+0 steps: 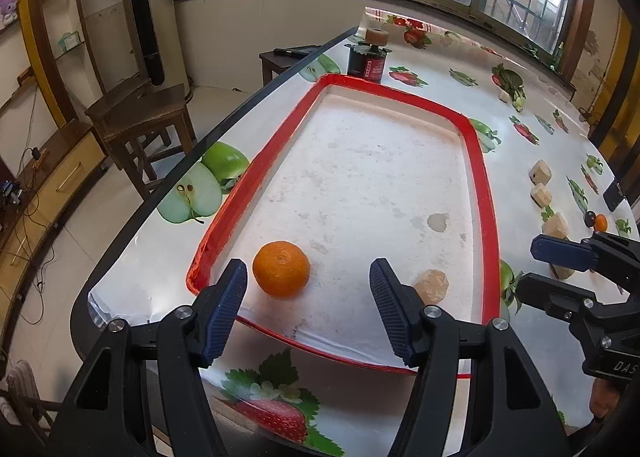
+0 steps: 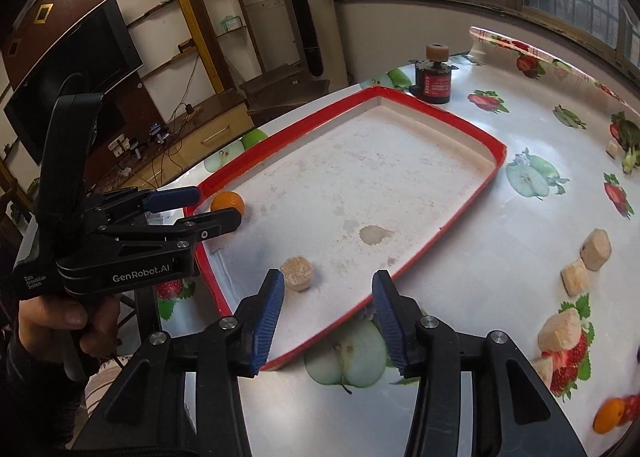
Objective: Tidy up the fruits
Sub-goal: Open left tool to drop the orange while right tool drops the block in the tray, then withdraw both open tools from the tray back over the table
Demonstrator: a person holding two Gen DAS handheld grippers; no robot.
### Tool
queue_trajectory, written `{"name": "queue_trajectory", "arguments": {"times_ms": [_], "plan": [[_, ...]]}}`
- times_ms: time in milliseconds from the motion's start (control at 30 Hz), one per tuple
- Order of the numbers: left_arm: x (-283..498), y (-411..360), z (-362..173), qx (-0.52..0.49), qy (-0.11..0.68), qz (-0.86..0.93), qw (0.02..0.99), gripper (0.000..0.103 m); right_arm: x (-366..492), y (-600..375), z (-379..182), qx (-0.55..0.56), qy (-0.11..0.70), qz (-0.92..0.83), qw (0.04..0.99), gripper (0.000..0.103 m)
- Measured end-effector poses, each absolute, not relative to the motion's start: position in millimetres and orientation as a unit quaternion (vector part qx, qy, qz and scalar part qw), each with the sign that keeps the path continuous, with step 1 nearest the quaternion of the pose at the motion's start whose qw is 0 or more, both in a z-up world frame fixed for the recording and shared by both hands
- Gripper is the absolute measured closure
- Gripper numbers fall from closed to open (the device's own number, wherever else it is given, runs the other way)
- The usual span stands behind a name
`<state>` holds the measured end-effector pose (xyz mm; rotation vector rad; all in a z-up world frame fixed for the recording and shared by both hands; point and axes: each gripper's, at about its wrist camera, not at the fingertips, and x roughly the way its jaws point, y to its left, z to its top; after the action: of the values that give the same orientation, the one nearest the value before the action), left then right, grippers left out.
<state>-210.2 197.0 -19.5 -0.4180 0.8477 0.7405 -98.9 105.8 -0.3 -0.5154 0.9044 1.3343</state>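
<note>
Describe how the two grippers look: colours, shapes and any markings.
Both grippers, left gripper and right gripper, are black plastic frames with silver screws and two fingers bearing ribbed blue pads. The left one's body reads "GenRobot.AI" and "Data Acquisition System" in white; a bare hand holds its grip.

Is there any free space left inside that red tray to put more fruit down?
Plenty. The tray is bare from its far rim to the orange and beige chunk near its front edge. It is more crowded outside on the right, where beige chunks line the tablecloth.
</note>
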Motion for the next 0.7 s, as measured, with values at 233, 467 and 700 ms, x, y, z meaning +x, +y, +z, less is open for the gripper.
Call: {"name": "queue_trajectory", "arguments": {"times_ms": [233, 467, 700], "plan": [[-202, 174, -4, -0.246, 0.356, 0.302, 0.850, 0.040, -83, 69, 10, -0.208, 0.398, 0.572, 0.687, 0.047], [-181, 139, 11, -0.258, 0.304, 0.306, 0.864, 0.028, -61, 14, 28, -0.188, 0.381, 0.541, 0.726, 0.042], [-144, 92, 20, -0.175, 0.320, 0.282, 0.888, 0.023, -19, -65, 40, -0.157, 0.377, 0.476, 0.779, 0.036]]}}
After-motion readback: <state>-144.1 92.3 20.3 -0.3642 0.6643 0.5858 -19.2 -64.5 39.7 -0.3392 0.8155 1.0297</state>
